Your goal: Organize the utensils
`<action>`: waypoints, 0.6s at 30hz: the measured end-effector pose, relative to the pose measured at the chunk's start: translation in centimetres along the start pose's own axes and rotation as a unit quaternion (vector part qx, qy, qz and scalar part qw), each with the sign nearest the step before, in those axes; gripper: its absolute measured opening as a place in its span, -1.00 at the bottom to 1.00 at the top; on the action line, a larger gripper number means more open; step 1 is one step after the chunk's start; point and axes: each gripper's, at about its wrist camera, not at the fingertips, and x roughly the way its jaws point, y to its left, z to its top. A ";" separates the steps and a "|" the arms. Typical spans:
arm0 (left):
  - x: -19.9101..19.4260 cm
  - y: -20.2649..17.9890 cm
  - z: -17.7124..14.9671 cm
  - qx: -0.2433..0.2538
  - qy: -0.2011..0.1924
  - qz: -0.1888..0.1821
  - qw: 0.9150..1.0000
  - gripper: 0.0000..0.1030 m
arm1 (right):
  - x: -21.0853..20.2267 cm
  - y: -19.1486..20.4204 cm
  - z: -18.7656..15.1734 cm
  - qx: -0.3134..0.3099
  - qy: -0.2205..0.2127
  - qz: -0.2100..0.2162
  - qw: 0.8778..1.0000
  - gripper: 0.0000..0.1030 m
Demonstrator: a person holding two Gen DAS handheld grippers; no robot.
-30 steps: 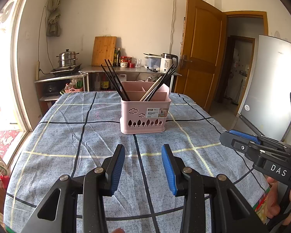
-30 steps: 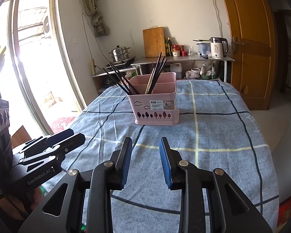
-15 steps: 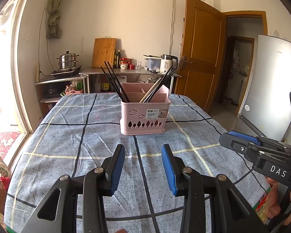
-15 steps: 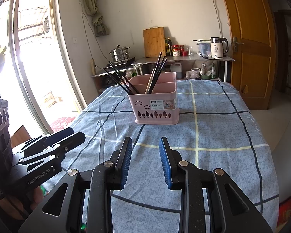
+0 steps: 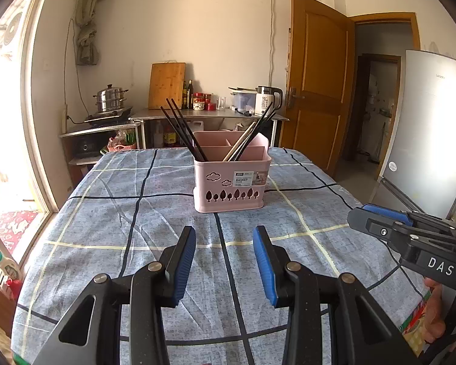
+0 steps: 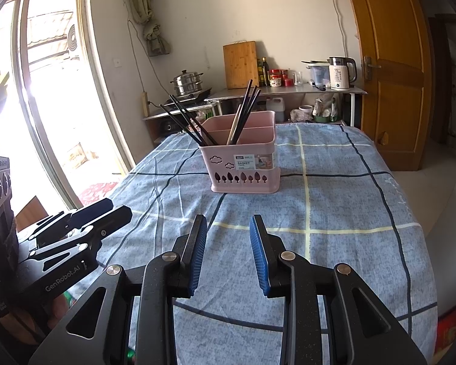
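Observation:
A pink utensil basket stands on the blue checked tablecloth, ahead of both grippers; it also shows in the right wrist view. Black chopsticks lean out of its left compartment. More black chopsticks and a pale one lean in the right compartment. My left gripper is open and empty, well short of the basket. My right gripper is open and empty, also short of it. Each gripper shows at the edge of the other's view.
A steel counter behind the table carries a cutting board, bottles, jars and a kettle. A steamer pot sits on a lower shelf. A glass door is on the left, a wooden door and a fridge on the right.
The left wrist view has tilted up slightly, so the basket sits a little higher in the frame. Both grippers stay open and empty. The right gripper has hardly moved.

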 end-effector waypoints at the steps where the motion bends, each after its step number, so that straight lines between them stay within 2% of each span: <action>1: 0.0 0.0 0.0 -0.001 -0.001 -0.001 1.000 -0.24 | 0.0 0.0 0.0 0.000 0.000 0.000 1.000 -0.41; 18: 0.2 0.2 -0.4 -0.011 0.002 -0.005 1.000 -0.24 | -0.1 0.0 -0.1 -0.001 0.004 -0.002 1.000 -0.41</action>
